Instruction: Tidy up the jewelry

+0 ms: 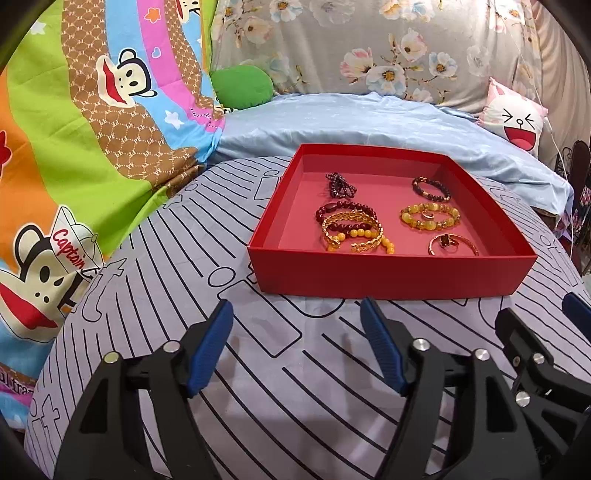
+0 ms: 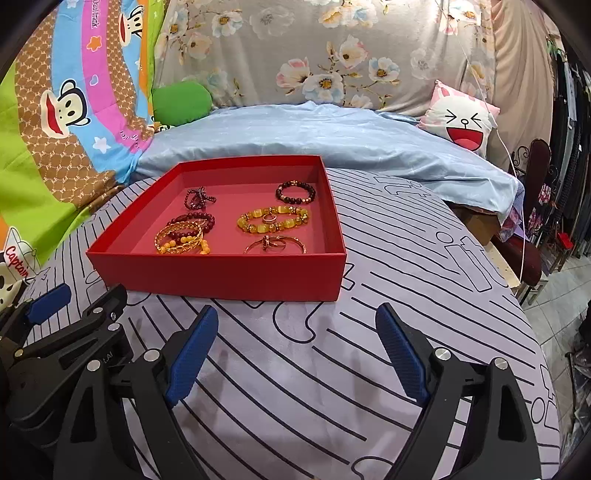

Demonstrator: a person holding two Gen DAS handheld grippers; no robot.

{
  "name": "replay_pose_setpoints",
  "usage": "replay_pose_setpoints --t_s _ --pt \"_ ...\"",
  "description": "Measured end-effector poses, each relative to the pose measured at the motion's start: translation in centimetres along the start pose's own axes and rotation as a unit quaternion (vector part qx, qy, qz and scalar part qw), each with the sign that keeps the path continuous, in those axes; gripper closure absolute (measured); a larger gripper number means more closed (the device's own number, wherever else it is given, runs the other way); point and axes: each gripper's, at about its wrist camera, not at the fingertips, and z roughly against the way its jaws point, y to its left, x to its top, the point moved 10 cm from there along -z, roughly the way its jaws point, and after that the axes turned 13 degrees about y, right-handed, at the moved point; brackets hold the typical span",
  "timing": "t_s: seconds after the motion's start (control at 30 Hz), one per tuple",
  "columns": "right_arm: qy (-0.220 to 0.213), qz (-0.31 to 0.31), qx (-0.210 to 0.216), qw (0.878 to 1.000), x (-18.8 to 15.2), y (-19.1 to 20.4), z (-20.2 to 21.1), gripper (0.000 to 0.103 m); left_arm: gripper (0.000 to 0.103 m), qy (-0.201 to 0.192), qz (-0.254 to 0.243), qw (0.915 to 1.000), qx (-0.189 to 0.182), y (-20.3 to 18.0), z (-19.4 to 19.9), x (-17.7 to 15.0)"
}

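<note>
Both grippers wide open and empty, hovering just short of the red box (image 1: 391, 273).

Left gripper (image 1: 295, 343) and right gripper (image 2: 295, 350) hold and touch nothing above the striped cover (image 2: 332, 369). Inside the box, bracelets lie close: the gold bangle (image 1: 352, 230) overlaps the dark red beads (image 1: 345, 214), so one pinch could snag or drag both. Behind the box: blue sheet (image 1: 351, 122).

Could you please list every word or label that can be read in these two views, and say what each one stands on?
"Captain": red script on the cartoon monkey's white hat on the colourful quilt.
Repeating monogram on the quilt's brown bands: too small to read.
Pink stripe lettering: blurred.
Red box and jewelry: no text.
</note>
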Motion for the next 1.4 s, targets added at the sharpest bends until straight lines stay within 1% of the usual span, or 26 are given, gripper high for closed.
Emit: replay_pose_setpoints --t_s 0.17,0.47,0.53,0.57,0.6,1.4 --pt "-0.001 -0.002 -0.002 1.0 -0.04 -0.23 0.07 0.018 0.033 -0.004 -0.004 1.0 0.006 -0.1 0.17 0.03" --pt "-0.005 0.002 0.002 1.0 -0.13 -0.12 0.28 0.016 0.033 -0.005 0.005 0.9999 0.01 0.33 0.21 0.07" --pt "-0.006 0.0 0.0 1.0 -0.13 -0.21 0.32 0.014 0.033 -0.004 0.01 0.9999 0.012 0.54 0.17 0.04" --pt "-0.006 -0.003 -0.002 1.0 -0.12 -0.4 0.31 0.008 0.033 -0.003 0.012 0.9999 0.009 0.59 0.16 0.02" --pt "-0.006 -0.004 0.001 1.0 -0.12 -0.43 0.32 0.006 0.033 -0.003 0.012 0.9999 0.007 0.57 0.15 -0.01" --pt "-0.008 -0.003 0.0 1.0 -0.12 -0.45 0.43 0.006 0.033 -0.001 0.012 0.9999 0.01 0.6 0.12 -0.02"
